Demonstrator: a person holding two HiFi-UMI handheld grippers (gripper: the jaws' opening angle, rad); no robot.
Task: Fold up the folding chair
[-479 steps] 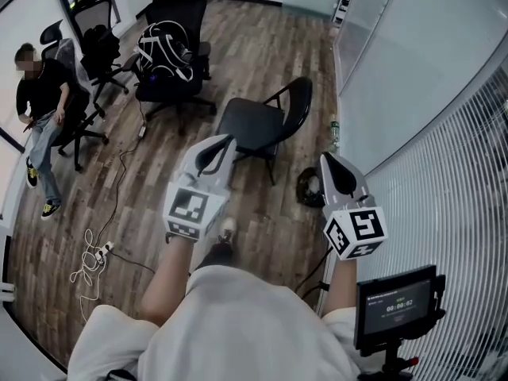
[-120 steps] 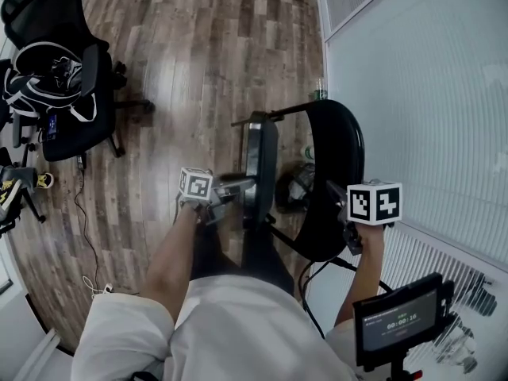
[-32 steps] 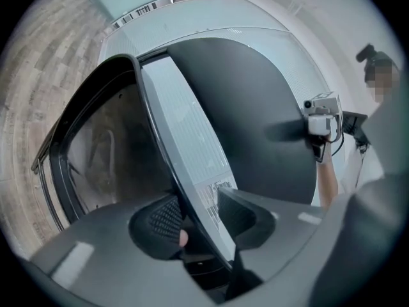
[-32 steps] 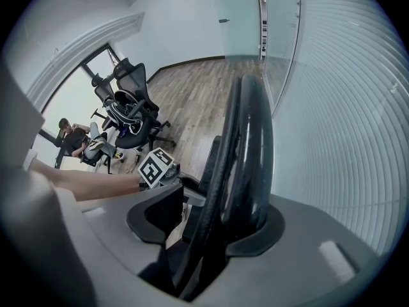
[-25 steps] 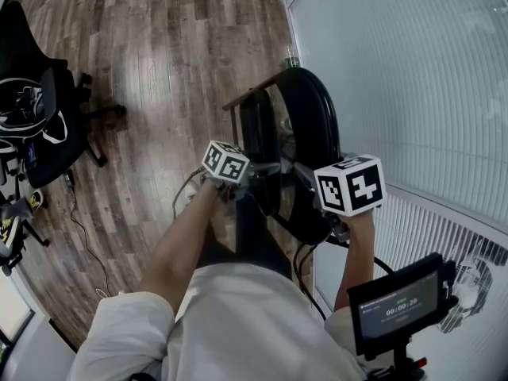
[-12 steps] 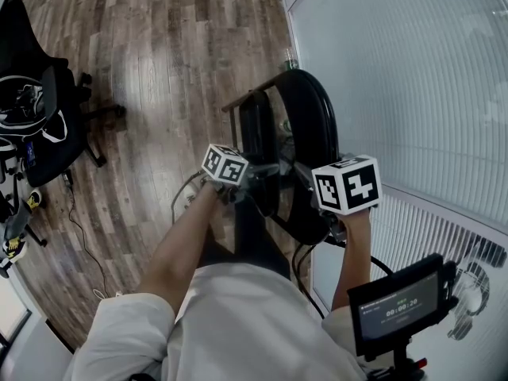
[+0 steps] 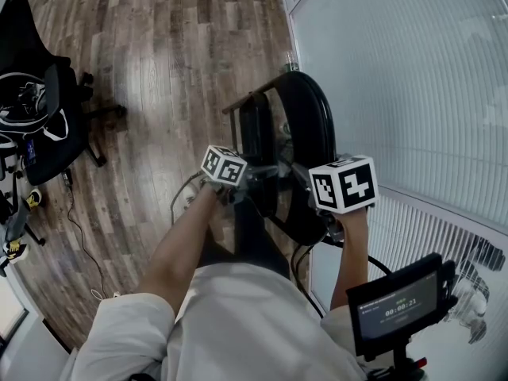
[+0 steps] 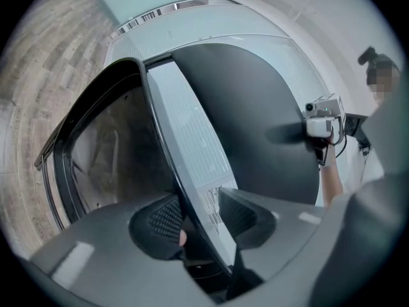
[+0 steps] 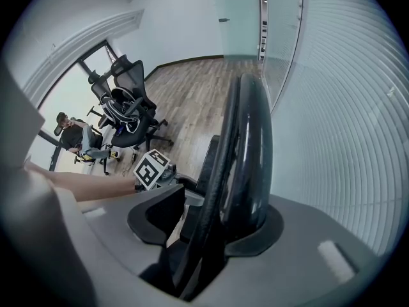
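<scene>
The left gripper (image 8: 203,215) has its jaws part-way apart, and they have just been opening. The thin edge of the seat (image 8: 115,152) runs up between them. It lies close to the jaw on the left of the frame, and a strip of pale wall shows between it and the other jaw, so the pads do not clamp it.

In the head view this gripper reaches in level from the centre left to the seat's near edge.

The right gripper (image 9: 211,219) points steeply down with its jaws wide, and they have just been closing a little. Between them stand the backrest (image 9: 252,146) and the dark frame tube (image 9: 217,171). The backrest rests against the jaw on the right of the frame, and a gap is left between the tube and the other jaw.

The folding chair (image 7: 286,133) stands at the centre of the head view, just above both grippers. Its seat is swung up nearly flat against the backrest, with a narrow slot between them.

To the right of the chair runs the frosted glass wall (image 7: 413,78). The wooden floor (image 7: 175,54) fills the upper left. An office chair (image 7: 48,117) with a bag on it stands at the far left edge, well apart from the folding chair. A small screen (image 7: 397,304) sits in the lower right corner.
</scene>
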